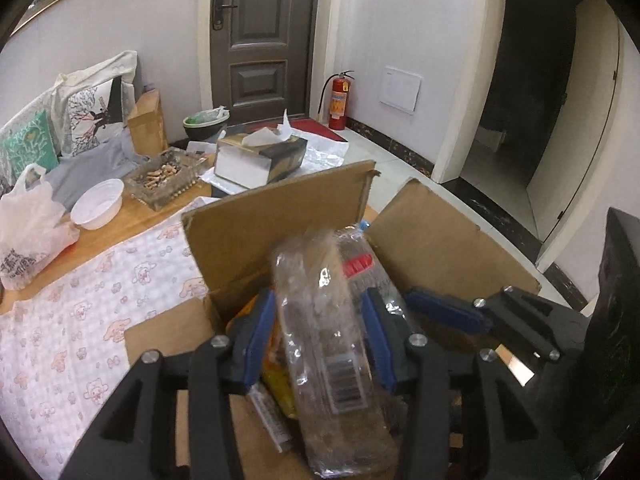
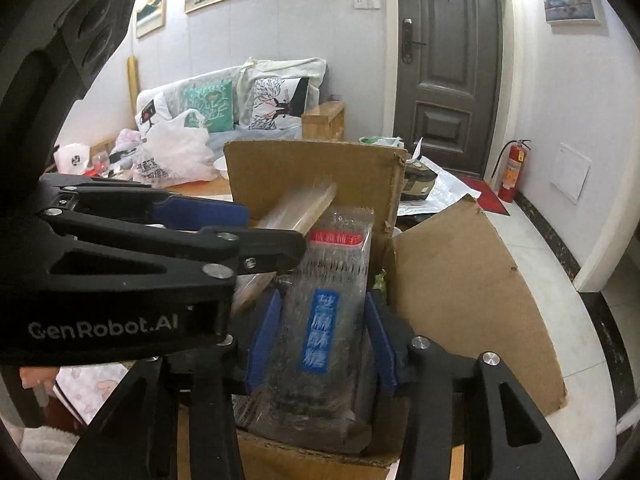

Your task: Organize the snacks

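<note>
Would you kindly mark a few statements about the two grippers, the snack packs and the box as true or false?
1. The left gripper holds a clear snack pack between its blue pads. True.
2. The right gripper is open and empty. False: it is shut on a pack with a blue label.
3. Both packs are over the open cardboard box. True.
4. The box's flaps are folded shut. False: they stand open.
5. A tissue box sits on the table beyond the cardboard box. True.
6. The fire extinguisher lies on the sofa. False: it stands on the floor beside the door.
</note>
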`<state>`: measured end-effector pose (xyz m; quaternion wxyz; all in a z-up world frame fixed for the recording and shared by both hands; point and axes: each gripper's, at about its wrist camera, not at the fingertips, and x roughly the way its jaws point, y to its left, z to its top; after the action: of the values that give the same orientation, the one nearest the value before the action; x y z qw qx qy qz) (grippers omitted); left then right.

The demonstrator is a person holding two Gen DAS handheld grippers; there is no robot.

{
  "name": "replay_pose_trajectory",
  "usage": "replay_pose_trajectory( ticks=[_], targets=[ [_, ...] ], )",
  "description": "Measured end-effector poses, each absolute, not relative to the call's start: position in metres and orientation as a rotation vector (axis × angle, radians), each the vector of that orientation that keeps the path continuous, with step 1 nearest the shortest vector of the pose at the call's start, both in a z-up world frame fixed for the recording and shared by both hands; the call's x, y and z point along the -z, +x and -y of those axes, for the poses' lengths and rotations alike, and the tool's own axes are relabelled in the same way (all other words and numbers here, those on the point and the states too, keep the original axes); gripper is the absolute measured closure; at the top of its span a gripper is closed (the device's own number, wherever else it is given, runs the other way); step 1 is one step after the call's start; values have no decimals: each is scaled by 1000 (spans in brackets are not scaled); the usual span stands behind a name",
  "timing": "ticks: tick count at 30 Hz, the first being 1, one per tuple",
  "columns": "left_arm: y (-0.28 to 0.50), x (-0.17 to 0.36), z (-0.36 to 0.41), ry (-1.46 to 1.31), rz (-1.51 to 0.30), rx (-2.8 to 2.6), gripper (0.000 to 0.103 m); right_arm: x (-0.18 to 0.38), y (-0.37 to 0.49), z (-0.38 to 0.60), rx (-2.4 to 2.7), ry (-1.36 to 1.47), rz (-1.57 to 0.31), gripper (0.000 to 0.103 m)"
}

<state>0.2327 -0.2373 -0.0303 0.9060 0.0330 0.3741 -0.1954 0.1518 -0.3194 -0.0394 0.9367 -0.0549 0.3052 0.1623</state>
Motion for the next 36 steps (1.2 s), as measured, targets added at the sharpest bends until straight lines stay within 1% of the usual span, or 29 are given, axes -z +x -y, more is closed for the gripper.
replay_pose_trajectory(
  ticks=[1,2,4,6,8,12,14,15,17,18,20,22,23,27,30,36],
  targets=[
    [232,29,234,52,-769,403,52,38,150,319,-331,-111,-621,59],
    [231,28,231,44,-763,400,50,37,148,319,-332,-106,-617,54],
    [229,25,227,38,-757,395,50,33,145,320,-337,-100,-608,51],
    [224,20,221,33,-745,396,47,30,142,319,-345,-100,-604,50],
    [218,14,216,26,-718,391,36,27,139,318,-347,-100,-597,45],
    [200,-1,202,15,-665,373,26,15,129,317,-352,-88,-574,40],
    [185,-10,190,5,-619,353,19,7,121,315,-364,-81,-550,31],
    [181,-13,187,3,-604,345,19,3,117,315,-369,-81,-535,29],
    [164,-23,175,0,-559,321,18,-5,108,314,-380,-83,-504,20],
    [156,-28,169,1,-537,310,17,-11,102,312,-390,-83,-480,17],
    [137,-36,156,-1,-479,285,6,-19,91,310,-403,-80,-443,6],
    [119,-42,143,-7,-425,261,3,-28,75,306,-416,-74,-392,1],
    [107,-44,134,-9,-399,256,3,-31,68,304,-421,-71,-374,0],
    [77,-44,108,-36,-347,263,1,-42,40,296,-458,-45,-292,0],
    [60,-37,91,-42,-342,225,1,-43,22,290,-464,-24,-243,0],
    [40,-15,67,-61,-360,137,1,-33,8,285,-440,-3,-232,0]
  ],
)
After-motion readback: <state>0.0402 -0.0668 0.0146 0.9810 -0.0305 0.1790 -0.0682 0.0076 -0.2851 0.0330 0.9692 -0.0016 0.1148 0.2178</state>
